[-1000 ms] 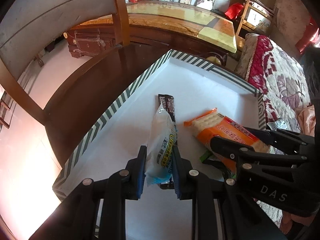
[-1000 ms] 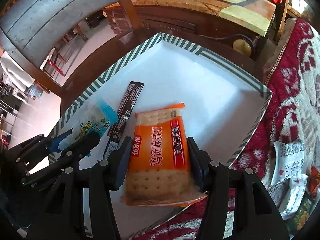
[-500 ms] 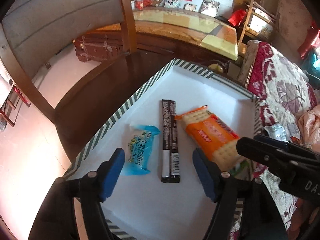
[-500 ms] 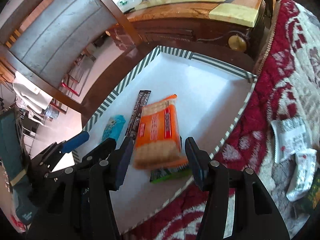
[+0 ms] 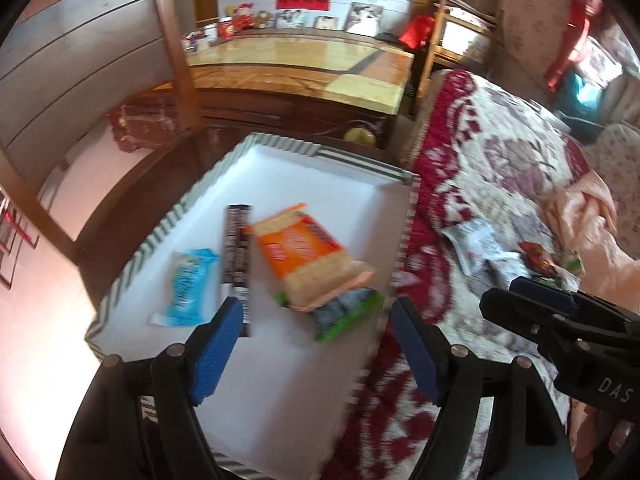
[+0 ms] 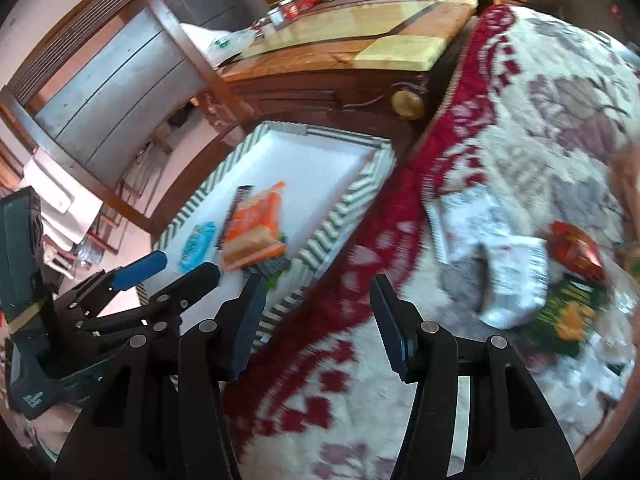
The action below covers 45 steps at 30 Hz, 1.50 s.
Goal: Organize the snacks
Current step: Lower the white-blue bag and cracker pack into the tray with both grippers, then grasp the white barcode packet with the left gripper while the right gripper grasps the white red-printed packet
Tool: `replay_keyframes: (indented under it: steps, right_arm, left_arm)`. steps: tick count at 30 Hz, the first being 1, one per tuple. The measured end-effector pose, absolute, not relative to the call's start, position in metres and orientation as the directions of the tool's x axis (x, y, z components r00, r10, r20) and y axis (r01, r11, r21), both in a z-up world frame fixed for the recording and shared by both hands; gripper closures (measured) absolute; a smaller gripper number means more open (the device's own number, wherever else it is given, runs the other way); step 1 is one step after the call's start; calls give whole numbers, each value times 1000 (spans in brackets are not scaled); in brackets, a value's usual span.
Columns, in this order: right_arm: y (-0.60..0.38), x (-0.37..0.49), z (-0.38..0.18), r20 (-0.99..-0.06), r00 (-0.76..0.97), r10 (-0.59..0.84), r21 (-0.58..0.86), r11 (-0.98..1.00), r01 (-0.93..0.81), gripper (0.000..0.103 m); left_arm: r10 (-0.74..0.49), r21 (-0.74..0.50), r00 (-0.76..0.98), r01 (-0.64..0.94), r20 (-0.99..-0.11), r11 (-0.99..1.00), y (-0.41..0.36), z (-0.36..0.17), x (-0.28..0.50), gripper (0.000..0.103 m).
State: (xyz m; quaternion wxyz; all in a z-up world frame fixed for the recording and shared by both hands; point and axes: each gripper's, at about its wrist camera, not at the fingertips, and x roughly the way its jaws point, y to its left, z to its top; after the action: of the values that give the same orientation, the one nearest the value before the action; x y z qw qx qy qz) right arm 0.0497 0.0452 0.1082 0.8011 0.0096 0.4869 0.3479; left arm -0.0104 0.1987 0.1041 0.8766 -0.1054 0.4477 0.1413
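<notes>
We see our left gripper (image 5: 316, 344) above the white tray (image 5: 280, 392), its jaws just opened wide with nothing between them. In the tray lie a blue packet (image 5: 188, 288), a dark bar (image 5: 238, 256) beside it, and an orange cracker pack (image 5: 308, 256) resting on a green packet (image 5: 348, 314). Our right gripper (image 6: 318, 320) hangs over the red-patterned blanket (image 6: 400, 400), jaws partly open and empty. More wrappers (image 6: 500, 264) lie on the blanket.

Both tongs (image 5: 316, 344) (image 6: 318, 312) empty, agape
</notes>
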Motion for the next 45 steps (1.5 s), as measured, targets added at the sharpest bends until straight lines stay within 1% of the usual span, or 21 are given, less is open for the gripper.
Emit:
replay_keyframes:
  steps: [9,13,21,25,28,30,33,42,45]
  right_arm:
    - [-26,50,102,-785,343,517,339,820,-461,49]
    - [-56,54,93,-787,351,508,359,839,-410,49]
    - [-82,58,82,-795,348,496,362,850,-383,49]
    - [-89,60,76,-797,344,497,369,851,-374,49]
    - [-95,62,75,-790,337,511,389,844,-369,49]
    - [-95,64,75,-790,336,514,390,842,-373,49]
    - [-93,63,79,-791,344,506,372,844,-385,49]
    - [-97,70,89,-786,362,501,357,846,-395,49]
    - [-99,72,87,-790,359,497,358,849,-388,49]
  left_arm:
    - [77,-81,563,-251,-823,965,148,102,3,24]
    - [48,-98,556,-231,-830,968,133,100,14,24]
    - [12,-104,537,-186,-843,977,112,92,49,24]
    - [-15,-90,542,-111,-840,990,103,87,71,24]
    - [-88,-120,526,-27,-846,992,98,80,88,24]
    - [-119,-115,509,39,-853,993,93,75,98,24]
    - [-120,-76,492,108,-862,991,86,70,112,24]
    - [-194,-103,423,228,-885,968,81,51,146,24]
    - [-186,-74,419,269,-889,960,78,47,150,24]
